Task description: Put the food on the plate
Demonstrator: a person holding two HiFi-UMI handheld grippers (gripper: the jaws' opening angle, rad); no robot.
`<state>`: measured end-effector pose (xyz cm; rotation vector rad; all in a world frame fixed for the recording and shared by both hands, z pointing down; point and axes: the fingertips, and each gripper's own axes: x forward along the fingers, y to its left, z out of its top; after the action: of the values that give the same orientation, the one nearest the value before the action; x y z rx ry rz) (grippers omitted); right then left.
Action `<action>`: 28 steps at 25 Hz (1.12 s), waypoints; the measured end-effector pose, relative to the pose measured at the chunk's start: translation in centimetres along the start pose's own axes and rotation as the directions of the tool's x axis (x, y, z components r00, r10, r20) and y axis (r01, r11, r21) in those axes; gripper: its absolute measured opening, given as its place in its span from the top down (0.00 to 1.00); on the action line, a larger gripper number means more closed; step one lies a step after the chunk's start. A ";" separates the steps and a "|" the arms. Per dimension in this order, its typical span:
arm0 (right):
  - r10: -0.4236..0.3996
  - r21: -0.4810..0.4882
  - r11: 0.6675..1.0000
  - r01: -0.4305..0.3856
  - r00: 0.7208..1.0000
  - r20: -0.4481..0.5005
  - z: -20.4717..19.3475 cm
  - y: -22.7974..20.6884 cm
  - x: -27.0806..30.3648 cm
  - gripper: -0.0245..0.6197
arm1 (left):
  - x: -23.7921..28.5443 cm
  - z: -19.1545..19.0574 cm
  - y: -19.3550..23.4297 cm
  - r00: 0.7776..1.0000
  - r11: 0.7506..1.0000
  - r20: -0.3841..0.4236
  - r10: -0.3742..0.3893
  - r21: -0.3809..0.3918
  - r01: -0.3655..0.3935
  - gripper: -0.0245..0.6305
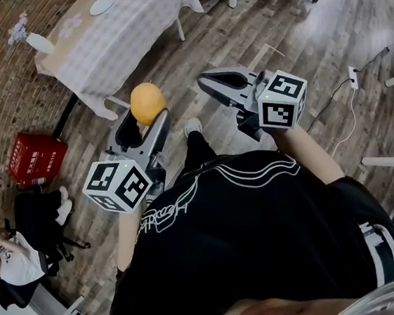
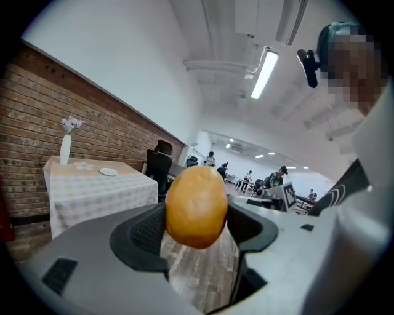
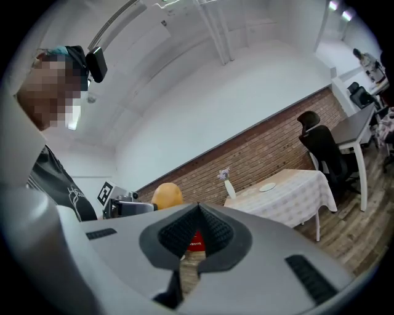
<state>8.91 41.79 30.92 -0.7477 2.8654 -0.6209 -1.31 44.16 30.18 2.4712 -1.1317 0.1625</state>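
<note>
An orange-yellow, egg-shaped piece of food (image 1: 147, 102) is clamped between the jaws of my left gripper (image 1: 144, 117); it fills the middle of the left gripper view (image 2: 196, 206) and shows in the right gripper view (image 3: 167, 195). My right gripper (image 1: 211, 82) is held beside it at the right, its jaws shut with nothing between them (image 3: 197, 234). A small white plate (image 1: 102, 4) lies on the table with the checked cloth (image 1: 134, 37) ahead of me; the plate (image 2: 108, 171) and the plate (image 3: 268, 186) look small and far off in both gripper views.
A white vase with flowers (image 1: 29, 39) stands at the table's left end. A red crate (image 1: 36, 157) sits on the wooden floor by the brick wall. Black office chairs (image 3: 323, 151) stand past the table. A cable and socket strip (image 1: 353, 79) lie on the floor at right.
</note>
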 end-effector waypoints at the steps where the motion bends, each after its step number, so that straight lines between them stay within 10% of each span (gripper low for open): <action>1: -0.008 0.009 1.000 0.008 1.000 -0.006 0.3 -1.1 0.7 0.97 | 0.8 0.5 0.9 1.000 1.000 -0.003 -0.003 -0.007 0.003 0.49; 28: -0.164 0.003 0.986 0.164 0.986 -0.031 11.9 -24.5 23.8 0.97 | 19.9 16.7 28.2 0.996 0.995 0.019 -0.091 -0.034 0.091 0.49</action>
<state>1.54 6.42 30.04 -0.9894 2.8483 -0.6650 -10.22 6.88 29.58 2.4915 -1.0178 0.0942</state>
